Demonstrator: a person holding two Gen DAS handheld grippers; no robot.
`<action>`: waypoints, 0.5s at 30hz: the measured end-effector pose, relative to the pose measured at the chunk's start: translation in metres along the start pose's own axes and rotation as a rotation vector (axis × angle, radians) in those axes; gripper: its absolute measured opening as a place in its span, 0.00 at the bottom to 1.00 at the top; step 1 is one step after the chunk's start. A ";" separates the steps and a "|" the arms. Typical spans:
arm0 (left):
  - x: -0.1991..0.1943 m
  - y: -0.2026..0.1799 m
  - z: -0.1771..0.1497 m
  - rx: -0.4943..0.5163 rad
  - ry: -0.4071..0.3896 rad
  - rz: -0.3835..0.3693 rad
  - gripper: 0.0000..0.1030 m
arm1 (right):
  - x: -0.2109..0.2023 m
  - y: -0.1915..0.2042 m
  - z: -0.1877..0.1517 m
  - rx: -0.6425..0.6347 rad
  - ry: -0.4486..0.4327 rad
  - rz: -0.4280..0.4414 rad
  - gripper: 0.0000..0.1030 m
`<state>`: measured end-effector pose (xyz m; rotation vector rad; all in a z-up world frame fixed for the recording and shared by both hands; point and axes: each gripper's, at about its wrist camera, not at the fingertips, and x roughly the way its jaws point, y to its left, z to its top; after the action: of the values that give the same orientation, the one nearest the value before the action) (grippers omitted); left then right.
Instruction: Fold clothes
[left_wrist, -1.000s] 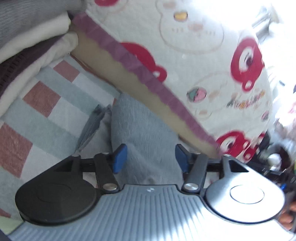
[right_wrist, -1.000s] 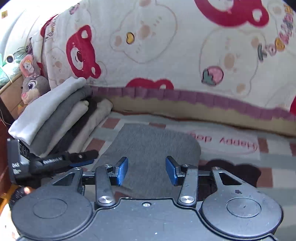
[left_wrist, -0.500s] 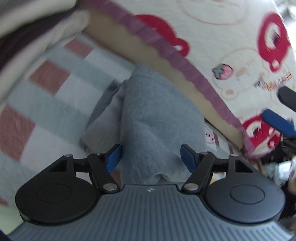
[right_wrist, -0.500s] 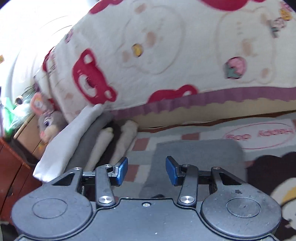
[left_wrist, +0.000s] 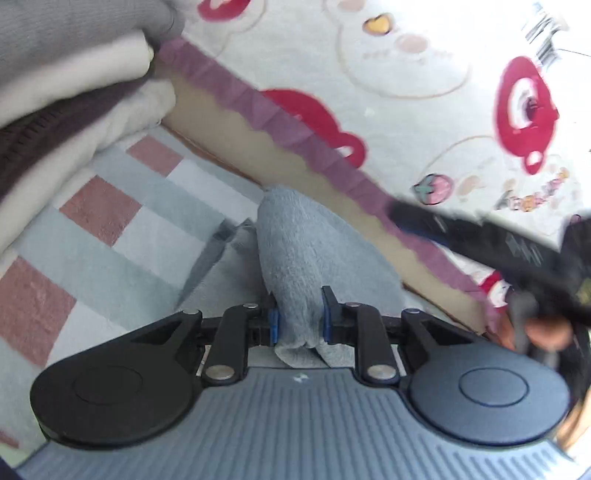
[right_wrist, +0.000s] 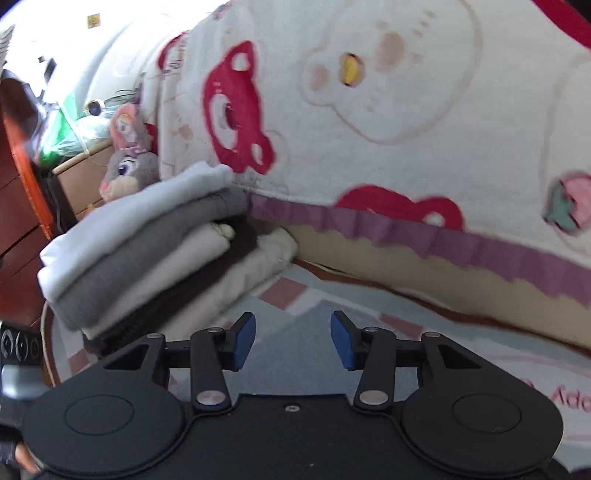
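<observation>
From the left wrist camera, we see the left gripper (left_wrist: 298, 317) with its jaws closing on a bunched fold of the grey garment (left_wrist: 295, 243), and the blue pads (left_wrist: 273, 326) already press the cloth on both sides. The rest of that garment lies ahead of the gripper on the checked bed cover (left_wrist: 110, 229), its far end just short of the purple-edged blanket (left_wrist: 424, 110) printed with bears and strawberries. At the upper left a stack of folded clothes (left_wrist: 74, 92) rests on the same cover, well apart from the garment. A dark blurred shape crosses the right side, probably the right gripper (left_wrist: 480, 240) with a hand behind it, though the smear leaves us unsure. From the right wrist camera, we see the right gripper (right_wrist: 292, 339) with its jaws standing apart and nothing between them; it hangs above the cover, where a flat grey patch of the garment (right_wrist: 314, 325) shows beyond the blue pads (right_wrist: 245, 338). The folded stack (right_wrist: 147, 258), white on top, then grey, cream and dark layers, sits to the left against the blanket (right_wrist: 406, 129). Behind the stack a plush toy (right_wrist: 127, 162) leans beside a wooden drawer unit (right_wrist: 18, 221).
</observation>
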<state>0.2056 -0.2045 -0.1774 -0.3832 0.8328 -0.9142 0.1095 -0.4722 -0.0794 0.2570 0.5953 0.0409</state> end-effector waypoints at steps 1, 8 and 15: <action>0.003 0.005 0.004 -0.029 -0.008 0.027 0.19 | 0.000 -0.006 -0.006 0.004 0.015 -0.025 0.49; 0.020 0.025 0.008 -0.015 0.021 0.141 0.21 | 0.016 -0.013 -0.046 -0.086 0.162 -0.082 0.51; 0.027 0.027 0.009 0.062 0.020 0.275 0.21 | 0.038 0.027 -0.063 -0.285 0.196 -0.092 0.59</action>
<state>0.2360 -0.2114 -0.2007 -0.2001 0.8495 -0.6871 0.1062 -0.4272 -0.1438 -0.0521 0.7861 0.0615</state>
